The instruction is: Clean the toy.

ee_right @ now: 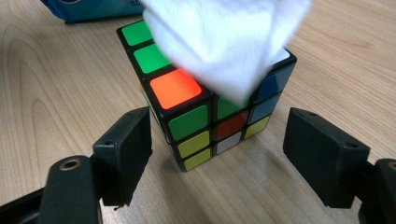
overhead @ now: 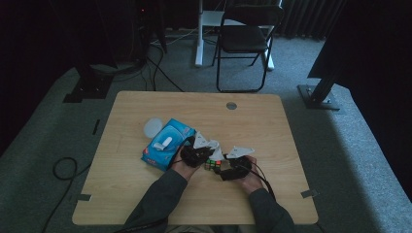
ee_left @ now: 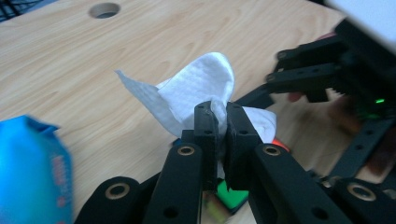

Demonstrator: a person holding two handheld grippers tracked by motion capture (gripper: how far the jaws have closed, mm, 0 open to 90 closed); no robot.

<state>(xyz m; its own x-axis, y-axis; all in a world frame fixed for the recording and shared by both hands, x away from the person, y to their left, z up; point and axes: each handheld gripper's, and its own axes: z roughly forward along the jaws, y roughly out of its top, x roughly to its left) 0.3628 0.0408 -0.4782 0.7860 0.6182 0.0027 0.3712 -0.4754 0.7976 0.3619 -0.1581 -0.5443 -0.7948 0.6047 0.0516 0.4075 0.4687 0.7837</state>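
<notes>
Dim grey carpet surrounds a pale wooden worktop [overhead: 145, 204], with a black folding chair [overhead: 245, 36] standing far behind it. Near the middle of the worktop, a little toward the person, rests a colour cube [ee_right: 205, 107], and a white wipe [ee_left: 196, 88] lies over its top face. The left gripper [ee_left: 222, 122] has its jaws pressed fully together on a fold of this wipe, so the sheet stands up above the jaws like a small flag while its lower part touches the cube. The right gripper [ee_right: 217, 154] is wide open; its two black pads stand on either side of the cube, near its lower corners, apart from it and not pressing. To the left on the worktop lies a blue wipe pack [overhead: 167, 143], and just beyond it a round white lid [overhead: 153, 127]. The work in hand seems to be cleaning the cube with the wipe. To do it well, I think the right gripper should first close on two opposite sides of the cube, low and square to the faces, so that the cube cannot slide or turn. Then the left gripper can drag the wipe across the top with light pressure, keeping the pinch firm so the sheet does not slip out. Pushing too hard from one side could tip the cube.
</notes>
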